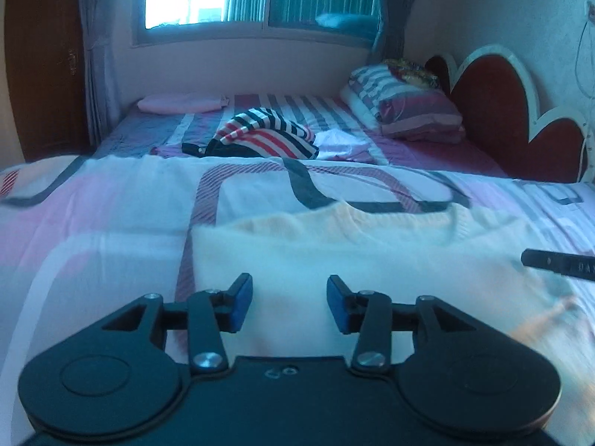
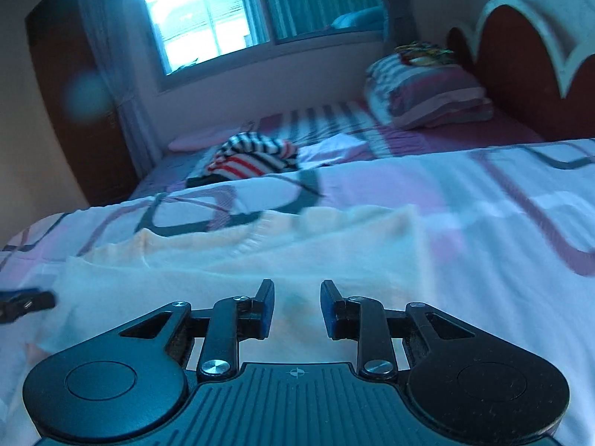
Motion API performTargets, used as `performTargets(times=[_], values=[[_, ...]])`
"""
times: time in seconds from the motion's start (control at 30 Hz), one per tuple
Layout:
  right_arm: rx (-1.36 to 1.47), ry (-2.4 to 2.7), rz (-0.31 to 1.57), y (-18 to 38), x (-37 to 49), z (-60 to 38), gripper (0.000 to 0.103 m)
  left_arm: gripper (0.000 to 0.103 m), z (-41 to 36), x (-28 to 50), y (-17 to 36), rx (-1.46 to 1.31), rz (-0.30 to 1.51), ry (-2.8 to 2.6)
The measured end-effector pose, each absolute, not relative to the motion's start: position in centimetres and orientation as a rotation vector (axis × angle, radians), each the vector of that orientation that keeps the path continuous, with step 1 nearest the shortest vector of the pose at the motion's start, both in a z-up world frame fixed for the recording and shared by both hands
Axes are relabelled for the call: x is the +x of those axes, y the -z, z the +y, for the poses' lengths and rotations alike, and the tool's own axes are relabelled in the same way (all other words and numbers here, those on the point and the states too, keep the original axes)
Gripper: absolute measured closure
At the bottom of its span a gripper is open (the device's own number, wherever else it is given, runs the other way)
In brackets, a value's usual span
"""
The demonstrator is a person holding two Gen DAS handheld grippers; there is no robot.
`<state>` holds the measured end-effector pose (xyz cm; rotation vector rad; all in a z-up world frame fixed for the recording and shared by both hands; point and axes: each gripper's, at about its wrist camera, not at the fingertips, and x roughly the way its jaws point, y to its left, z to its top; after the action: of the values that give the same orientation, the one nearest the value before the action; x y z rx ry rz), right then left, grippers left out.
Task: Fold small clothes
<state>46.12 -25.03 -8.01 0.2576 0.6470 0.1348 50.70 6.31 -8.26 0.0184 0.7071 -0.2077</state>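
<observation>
A pale cream knit garment (image 1: 353, 256) lies flat on the patterned bedspread, its neckline toward the far side; it also shows in the right wrist view (image 2: 260, 260). My left gripper (image 1: 289, 306) is open and empty, low over the garment's near left part. My right gripper (image 2: 297, 310) is open and empty over its near right part. A finger of the right gripper shows at the right edge of the left wrist view (image 1: 557, 265). A finger of the left gripper shows at the left edge of the right wrist view (image 2: 26, 304).
A pile of striped red, white and navy clothes (image 1: 264, 137) and a white cloth (image 1: 340, 143) lie farther back on the bed. Striped pillows (image 1: 405, 106) rest by the red headboard (image 1: 498, 111). A pink pillow (image 1: 182, 103) lies below the window.
</observation>
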Motion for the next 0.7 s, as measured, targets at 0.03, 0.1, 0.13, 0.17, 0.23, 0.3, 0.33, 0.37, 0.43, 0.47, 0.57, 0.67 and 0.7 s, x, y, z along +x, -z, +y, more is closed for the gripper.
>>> performTargets(times=[0.03,0.1,0.13,0.17,0.23,0.3,0.33,0.37,0.43,0.47,0.57,0.67,0.7], values=[[0.240,-0.119,0.663,8.4,47.1,-24.5,0.075,0.060,6.3,52.2,8.8,0.024,0.726,0.210],[0.234,-0.087,0.677,9.3,48.5,-24.4,0.076,0.058,6.4,54.7,10.2,0.061,0.777,0.194],[0.240,-0.071,0.674,9.6,48.9,-24.7,0.076,0.056,6.8,55.3,10.7,0.063,0.773,0.189],[0.241,-0.057,0.669,9.6,49.1,-25.0,0.076,0.055,7.3,55.6,10.8,0.037,0.761,0.192],[0.235,-0.054,0.671,9.7,49.2,-25.4,0.076,0.057,8.2,55.5,10.5,0.003,0.764,0.189],[0.235,-0.059,0.666,9.3,48.9,-25.4,0.075,0.056,8.3,54.2,9.8,0.009,0.728,0.147],[0.245,-0.074,0.641,8.8,48.6,-25.3,0.075,0.055,8.0,53.5,9.4,0.000,0.705,0.149],[0.255,-0.100,0.618,8.4,48.4,-24.8,0.075,0.054,7.5,53.0,9.0,-0.003,0.689,0.169],[0.268,-0.175,0.619,7.9,48.9,-23.0,0.075,0.054,5.6,52.3,8.7,0.024,0.674,0.201],[0.275,-0.212,0.622,7.9,49.2,-21.7,0.075,0.054,4.6,52.2,8.6,0.028,0.674,0.218],[0.261,-0.300,0.638,8.0,50.1,-18.0,0.075,0.053,2.6,51.6,8.9,-0.007,0.685,0.248],[0.245,-0.330,0.664,8.6,50.6,-15.7,0.075,0.054,2.1,51.3,10.0,-0.032,0.718,0.231],[0.238,-0.338,0.675,8.8,50.7,-15.3,0.075,0.054,2.2,51.1,10.5,-0.031,0.724,0.219]])
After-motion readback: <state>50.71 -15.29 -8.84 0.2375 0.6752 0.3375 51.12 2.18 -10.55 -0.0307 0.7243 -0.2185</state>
